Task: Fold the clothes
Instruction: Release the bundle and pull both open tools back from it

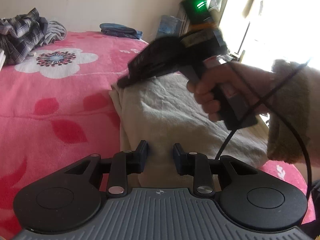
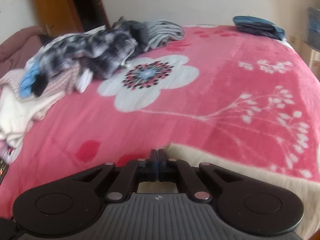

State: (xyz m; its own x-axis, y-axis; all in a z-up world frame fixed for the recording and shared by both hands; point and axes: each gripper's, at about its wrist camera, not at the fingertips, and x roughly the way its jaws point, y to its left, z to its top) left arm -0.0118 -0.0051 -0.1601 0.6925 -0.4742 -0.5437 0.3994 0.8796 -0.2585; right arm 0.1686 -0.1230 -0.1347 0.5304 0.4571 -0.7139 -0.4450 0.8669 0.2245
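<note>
Landmark: big white flower [image 2: 149, 82] on the pink blanket [image 2: 220, 64].
Garment: cream garment [image 1: 170, 110] lies near the flower, on the viewer's side, partly folded into a long strip.
Long axis: runs from the left gripper toward the flower's side.
Done: blue folded stack [image 2: 258, 27] beyond the flower.
Left: heap of loose clothes [image 2: 96, 48] beside the flower.
Left gripper [image 1: 160, 156]: part open, cream cloth between the jaws, grip unclear.
Right gripper [image 2: 157, 156]: jaws together, at the garment's far corner; hold unclear.
</note>
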